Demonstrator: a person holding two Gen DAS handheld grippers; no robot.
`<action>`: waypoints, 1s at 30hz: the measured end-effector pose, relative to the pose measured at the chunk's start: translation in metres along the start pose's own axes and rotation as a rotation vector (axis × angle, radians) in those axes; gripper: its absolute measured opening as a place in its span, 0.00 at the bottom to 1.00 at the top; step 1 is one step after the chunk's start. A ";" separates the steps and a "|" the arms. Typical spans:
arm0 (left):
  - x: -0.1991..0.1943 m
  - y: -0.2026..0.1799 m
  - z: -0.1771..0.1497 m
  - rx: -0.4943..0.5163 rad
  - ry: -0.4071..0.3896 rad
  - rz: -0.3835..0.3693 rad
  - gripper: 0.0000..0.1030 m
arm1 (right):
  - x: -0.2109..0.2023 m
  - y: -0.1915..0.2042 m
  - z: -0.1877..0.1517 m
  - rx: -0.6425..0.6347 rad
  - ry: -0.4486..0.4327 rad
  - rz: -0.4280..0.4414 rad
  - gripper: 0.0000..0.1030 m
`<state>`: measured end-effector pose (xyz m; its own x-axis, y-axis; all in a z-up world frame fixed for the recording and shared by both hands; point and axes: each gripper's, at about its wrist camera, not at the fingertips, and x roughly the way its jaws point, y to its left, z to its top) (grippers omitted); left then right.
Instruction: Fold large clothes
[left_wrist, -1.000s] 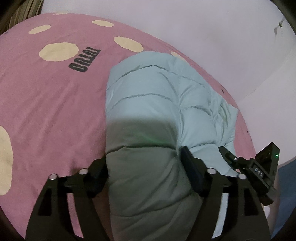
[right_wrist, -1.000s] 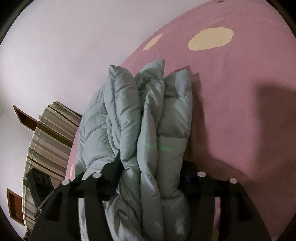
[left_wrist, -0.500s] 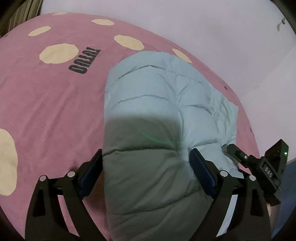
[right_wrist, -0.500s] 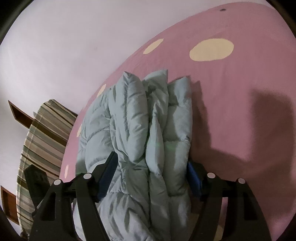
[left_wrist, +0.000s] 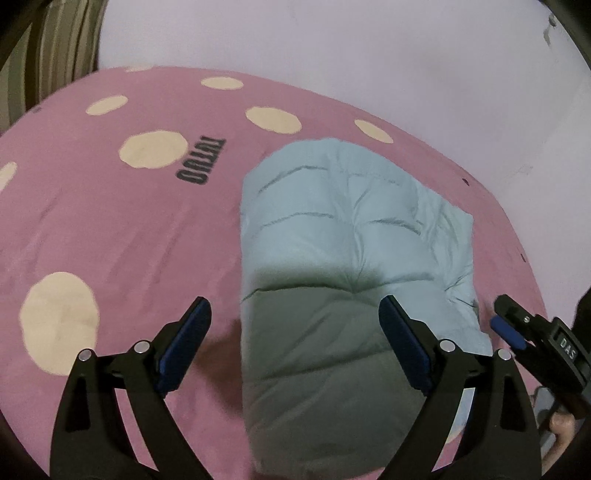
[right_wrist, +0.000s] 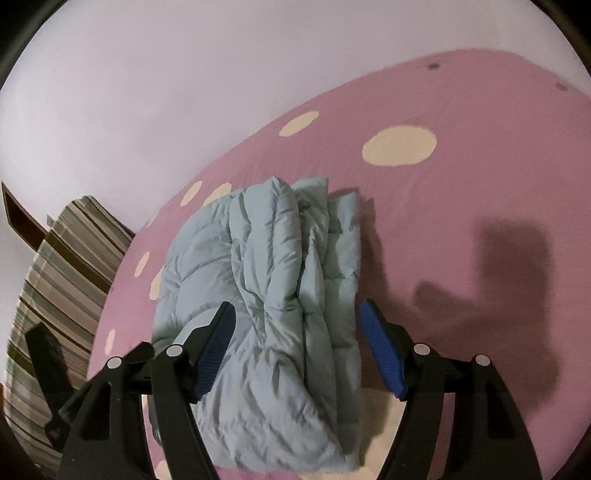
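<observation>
Folded puffer jacket (left_wrist: 354, 236) on pink bed (left_wrist: 110, 229)

Only two readable bits here. The pink spotted bedspread (left_wrist: 110, 229) has dark lettering (left_wrist: 202, 161) printed far left of middle, upside down, looks like "TUTUO". The right gripper (left_wrist: 506, 322) body at the near right says "DAS".

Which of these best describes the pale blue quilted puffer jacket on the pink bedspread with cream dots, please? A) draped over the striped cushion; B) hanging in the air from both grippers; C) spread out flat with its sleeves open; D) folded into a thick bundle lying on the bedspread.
D: the pale blue quilted puffer jacket lies as a stacked bundle of layers on the pink bedspread, and neither open gripper's pads press on it.
</observation>
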<state>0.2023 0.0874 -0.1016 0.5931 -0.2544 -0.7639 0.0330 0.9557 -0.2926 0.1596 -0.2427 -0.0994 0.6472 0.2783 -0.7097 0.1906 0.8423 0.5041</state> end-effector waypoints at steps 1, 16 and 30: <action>-0.004 0.000 -0.001 0.000 -0.006 0.005 0.89 | -0.004 0.002 -0.001 -0.011 -0.010 -0.017 0.67; -0.100 -0.027 -0.027 0.087 -0.151 0.184 0.93 | -0.093 0.062 -0.035 -0.223 -0.200 -0.209 0.76; -0.142 -0.050 -0.043 0.126 -0.223 0.199 0.94 | -0.137 0.086 -0.057 -0.310 -0.279 -0.260 0.78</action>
<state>0.0820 0.0690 -0.0035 0.7589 -0.0353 -0.6503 -0.0100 0.9978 -0.0658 0.0450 -0.1823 0.0129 0.7884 -0.0577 -0.6125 0.1705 0.9771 0.1274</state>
